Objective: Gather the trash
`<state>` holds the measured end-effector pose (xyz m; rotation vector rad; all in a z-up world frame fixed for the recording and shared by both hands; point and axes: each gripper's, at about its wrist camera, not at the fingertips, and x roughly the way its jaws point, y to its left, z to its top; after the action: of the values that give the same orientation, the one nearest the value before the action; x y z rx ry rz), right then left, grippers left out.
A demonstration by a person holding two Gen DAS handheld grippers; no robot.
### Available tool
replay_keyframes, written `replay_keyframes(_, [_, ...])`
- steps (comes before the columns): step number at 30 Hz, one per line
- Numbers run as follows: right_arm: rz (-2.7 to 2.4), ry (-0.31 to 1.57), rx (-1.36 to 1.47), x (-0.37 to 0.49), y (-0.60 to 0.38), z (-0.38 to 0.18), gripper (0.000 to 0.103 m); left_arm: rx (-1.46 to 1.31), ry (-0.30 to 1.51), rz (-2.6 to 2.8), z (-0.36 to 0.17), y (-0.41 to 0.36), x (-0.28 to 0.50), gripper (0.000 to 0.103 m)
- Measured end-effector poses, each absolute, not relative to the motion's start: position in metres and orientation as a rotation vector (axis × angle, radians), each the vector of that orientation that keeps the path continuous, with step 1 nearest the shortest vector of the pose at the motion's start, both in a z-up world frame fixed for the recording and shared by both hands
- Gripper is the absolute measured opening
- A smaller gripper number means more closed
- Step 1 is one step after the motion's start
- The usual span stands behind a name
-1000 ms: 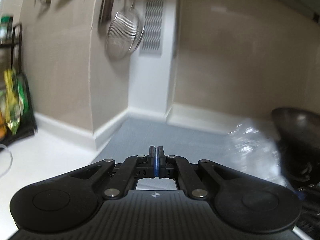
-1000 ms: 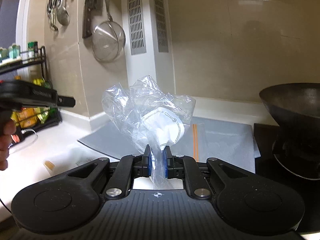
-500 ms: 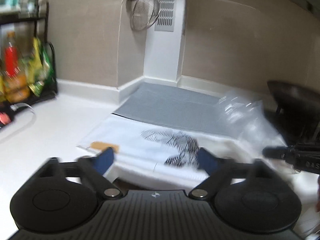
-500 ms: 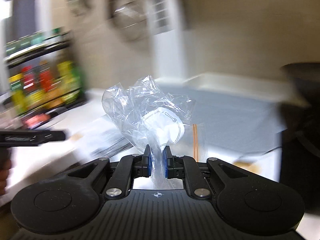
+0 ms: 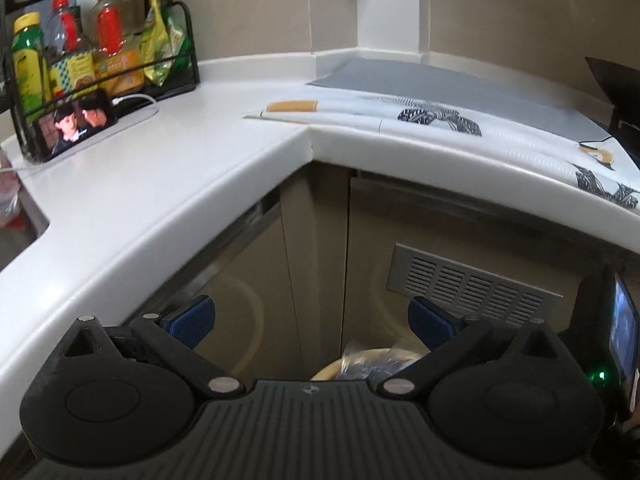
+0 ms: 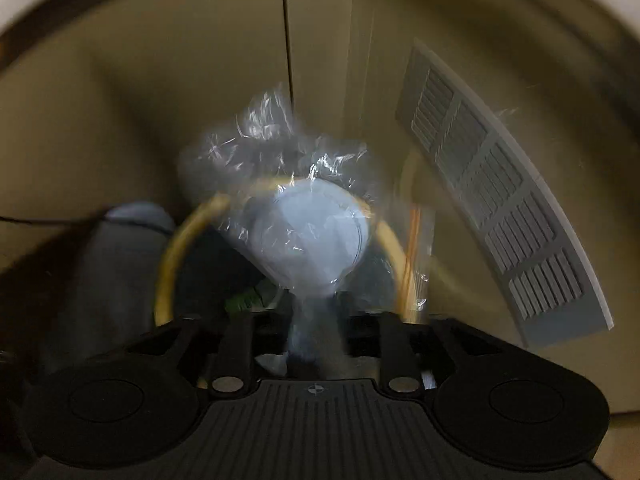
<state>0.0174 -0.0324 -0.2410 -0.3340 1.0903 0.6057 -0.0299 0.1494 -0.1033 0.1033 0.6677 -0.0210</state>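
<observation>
In the right wrist view a crumpled clear plastic bag [image 6: 312, 236] with a white round piece inside hangs over a yellow-rimmed trash bin [image 6: 168, 264]. My right gripper [image 6: 314, 320] points steeply down at the bin. Its jaws are opening, and the bag's tail lies loose between them with a gap on each side; the picture is blurred. My left gripper [image 5: 312, 320] is open wide with nothing between its blue pads [image 5: 192, 320]. It hangs below the counter edge, above the bin's rim [image 5: 324, 374], where clear plastic shows inside.
A white L-shaped counter [image 5: 160, 160] carries a black rack of bottles [image 5: 100, 52], a phone [image 5: 76, 120], a grey mat [image 5: 440, 84] and printed paper sheets [image 5: 440, 116]. Beige cabinet doors and a vent grille [image 5: 472, 284] stand behind the bin.
Both grippers dropped from above the counter to in front of the cabinets. The left jaws went from shut to wide open. The right gripper tipped down over the bin and its jaws parted from the bag.
</observation>
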Motion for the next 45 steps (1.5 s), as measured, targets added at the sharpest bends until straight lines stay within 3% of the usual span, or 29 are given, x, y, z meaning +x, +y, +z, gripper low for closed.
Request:
replay_keyframes(2, [0.603,1.021,-0.340,0.006,-0.036,-0.227,0.076,0.100,0.670,0.008,-0.103,0.149,-0.034,0.103])
replay_keyframes(11, [0.464,0.767,-0.229,-0.051,-0.056,-0.146,0.094,0.039,0.745,0.080,-0.089,0.145,-0.048,0.103])
replay_keyframes(18, [0.448,0.706,-0.193,-0.070,-0.063,-0.117,0.098,0.056,0.819,0.109,-0.099,0.133,-0.064,0.103])
replay_keyframes(45, [0.346,0.856,-0.192,-0.080,-0.061,-0.142,0.101,0.170,1.007,0.124,-0.137,0.113,-0.065,0.103])
